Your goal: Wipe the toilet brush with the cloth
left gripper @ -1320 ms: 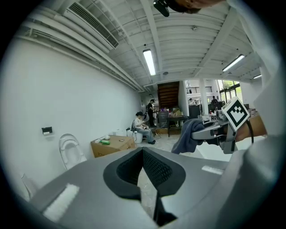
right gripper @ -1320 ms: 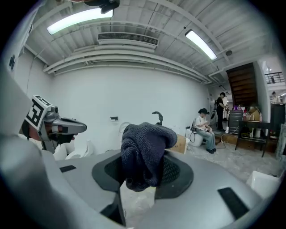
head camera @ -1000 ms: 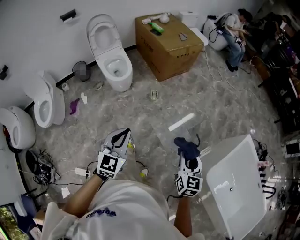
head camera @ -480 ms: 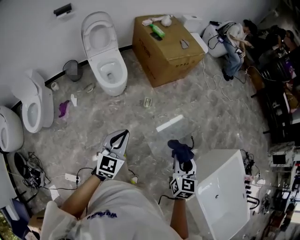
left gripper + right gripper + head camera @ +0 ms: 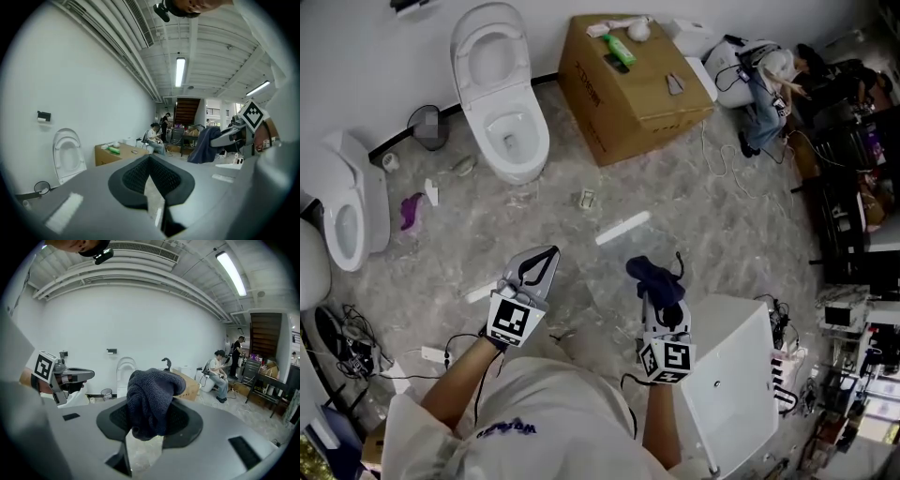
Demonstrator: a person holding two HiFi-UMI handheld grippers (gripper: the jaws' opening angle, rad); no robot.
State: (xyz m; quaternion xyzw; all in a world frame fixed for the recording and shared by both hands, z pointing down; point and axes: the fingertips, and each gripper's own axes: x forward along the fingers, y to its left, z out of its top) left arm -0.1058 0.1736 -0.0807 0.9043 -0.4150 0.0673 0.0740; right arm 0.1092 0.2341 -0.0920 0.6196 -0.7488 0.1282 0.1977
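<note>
Centre frame: dark navy knitted cloth. Upper left: white ceramic toilet. Brown cardboard box; grey marbled stone floor.

Nothing legible anywhere. Blue lettering on the person's white shirt, near edge: too blurred to read. Dark print on the far cardboard box side: also unreadable.

The head view looks steeply down on the floor from above the left tongs and right tongs. Each gripper view sits close behind its own tongs, looking level toward the wall. All three share the toilet and cardboard box.
</note>
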